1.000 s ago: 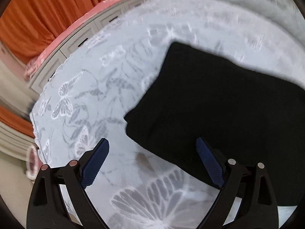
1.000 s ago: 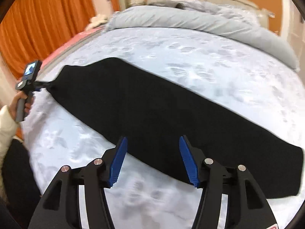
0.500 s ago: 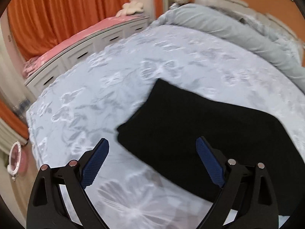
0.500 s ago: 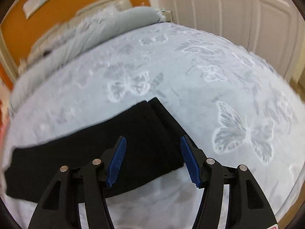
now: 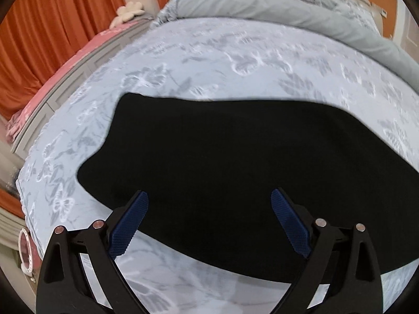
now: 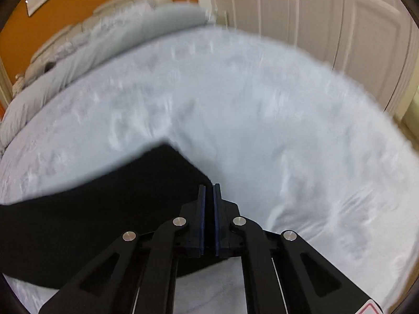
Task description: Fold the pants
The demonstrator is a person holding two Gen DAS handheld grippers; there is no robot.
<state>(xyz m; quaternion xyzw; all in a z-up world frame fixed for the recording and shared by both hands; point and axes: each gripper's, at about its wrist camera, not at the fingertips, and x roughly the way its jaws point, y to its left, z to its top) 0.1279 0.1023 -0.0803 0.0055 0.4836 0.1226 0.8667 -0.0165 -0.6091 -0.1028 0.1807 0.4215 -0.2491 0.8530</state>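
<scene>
1. Across the left wrist view, we see the black pants (image 5: 222, 167) lying flat as a long folded strip on the pale blue butterfly-print bedspread (image 5: 209, 60), running from the middle left out to the right edge.
2. Our left gripper (image 5: 209, 206) stands wide, its blue fingertips (image 5: 131, 222) well apart and holding nothing. Both sit over the near edge of the pants; we cannot tell whether they touch the cloth.
3. Beyond the pants, a grey rolled duvet (image 5: 288, 10) lies along the far side of the bed. To the left we see orange curtains (image 5: 52, 34), and a pink-topped cabinet (image 5: 65, 70) just beside the bed.
4. Turning to the right wrist view, we see our right gripper (image 6: 209, 204) with its fingers drawn close together, only a thin dark gap between the blue pads (image 6: 201, 214).
5. That gripper sits right at the corner of the pants (image 6: 104, 214), at the end of the strip, and black cloth fills the gap, so we read it as pinching the corner.
6. From there the pants stretch away to the lower left over the bedspread (image 6: 262, 117), which is blurred in this view.
7. Behind the bed we see a white panelled door (image 6: 327, 18) on the right, an orange wall (image 6: 99, 2) on the left, and the grey duvet (image 6: 91, 52) along the far left side.
</scene>
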